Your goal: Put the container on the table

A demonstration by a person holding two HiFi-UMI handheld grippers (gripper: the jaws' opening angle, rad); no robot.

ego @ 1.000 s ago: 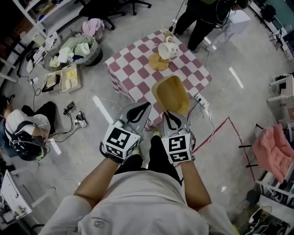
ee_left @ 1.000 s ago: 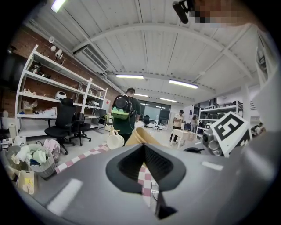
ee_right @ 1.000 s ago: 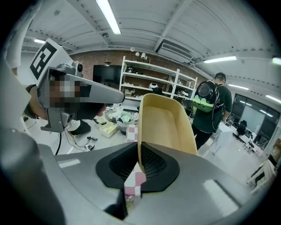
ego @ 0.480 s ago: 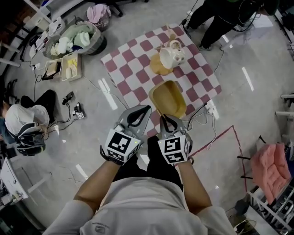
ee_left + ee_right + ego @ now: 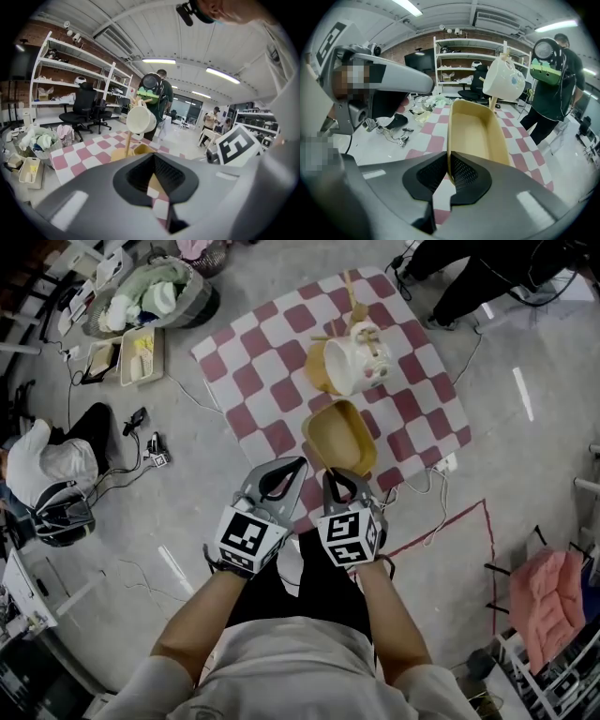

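A tan oblong container hangs over the near edge of the red-and-white checkered table. My right gripper is shut on its near wall. In the right gripper view the jaws of that gripper pinch the container wall, and its hollow points away from me. My left gripper is just left of it, shut and holding nothing. Its tips meet in the left gripper view. A white mug stands on a tan stand beyond the container.
A person in dark clothes stands at the table's far side. On the floor at the left are a basket of cloths, trays, cables and a seated person. A power strip and red floor tape lie right of the table.
The table has come nearer and lower in the head view. The container, still held by the right gripper, now reaches over the table's near edge. Both grippers keep their places side by side.
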